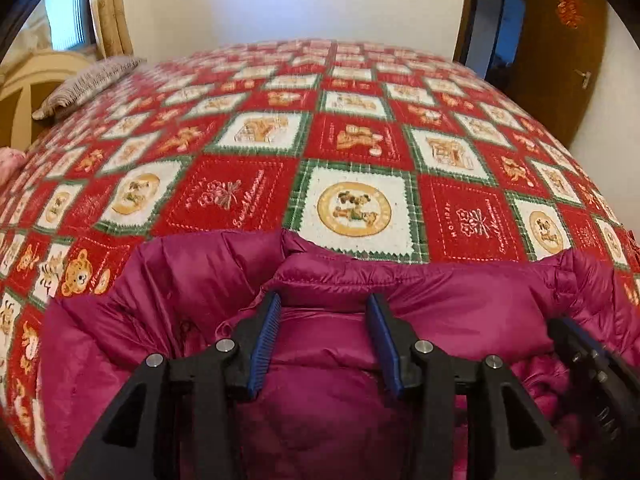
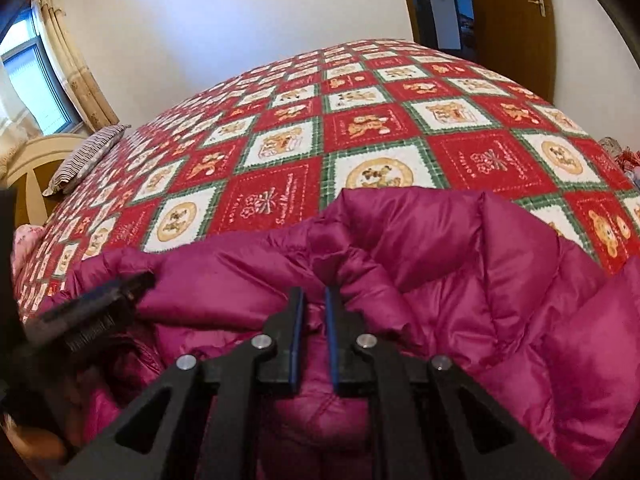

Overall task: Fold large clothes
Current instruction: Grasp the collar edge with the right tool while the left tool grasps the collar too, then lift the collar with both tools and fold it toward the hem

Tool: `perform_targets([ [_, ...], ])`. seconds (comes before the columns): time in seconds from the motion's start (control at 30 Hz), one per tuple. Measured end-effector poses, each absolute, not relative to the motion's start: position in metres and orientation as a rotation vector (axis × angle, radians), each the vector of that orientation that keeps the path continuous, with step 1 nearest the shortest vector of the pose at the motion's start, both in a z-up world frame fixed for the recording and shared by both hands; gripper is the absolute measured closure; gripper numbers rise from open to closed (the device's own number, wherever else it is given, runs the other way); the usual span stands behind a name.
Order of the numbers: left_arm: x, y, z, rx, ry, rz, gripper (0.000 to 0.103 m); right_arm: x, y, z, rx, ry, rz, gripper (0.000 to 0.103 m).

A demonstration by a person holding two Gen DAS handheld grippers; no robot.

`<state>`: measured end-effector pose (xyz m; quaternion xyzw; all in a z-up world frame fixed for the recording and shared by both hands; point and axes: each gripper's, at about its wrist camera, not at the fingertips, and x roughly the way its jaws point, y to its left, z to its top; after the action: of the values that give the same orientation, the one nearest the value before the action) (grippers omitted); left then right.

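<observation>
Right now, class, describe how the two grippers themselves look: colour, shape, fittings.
Both match. The left gripper and the right gripper have matte black angular bodies with triangular cut-outs, round silver pivot bolts, and two flat fingers lined with ribbed blue pads. No cables, sleeves or markings show.

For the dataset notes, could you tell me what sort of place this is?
Most likely a home bedroom: a bed with a teddy-bear bedspread, a striped pillow by the headboard, and a curtained window.
</observation>
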<state>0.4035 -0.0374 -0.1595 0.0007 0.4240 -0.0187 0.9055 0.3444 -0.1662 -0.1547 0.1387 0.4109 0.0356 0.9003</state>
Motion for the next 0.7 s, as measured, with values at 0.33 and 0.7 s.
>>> perform_targets([
  [0.33,0.408,-0.057,-0.166,0.142,0.849,0.027,0.056,0.347,-0.166,-0.156,0.272,0.855,0.066,0.091],
  [0.7,0.345,-0.034,-0.104,0.119,0.766,-0.153,0.056,0.297,-0.176,-0.1,0.247,0.795,0.092,0.089],
])
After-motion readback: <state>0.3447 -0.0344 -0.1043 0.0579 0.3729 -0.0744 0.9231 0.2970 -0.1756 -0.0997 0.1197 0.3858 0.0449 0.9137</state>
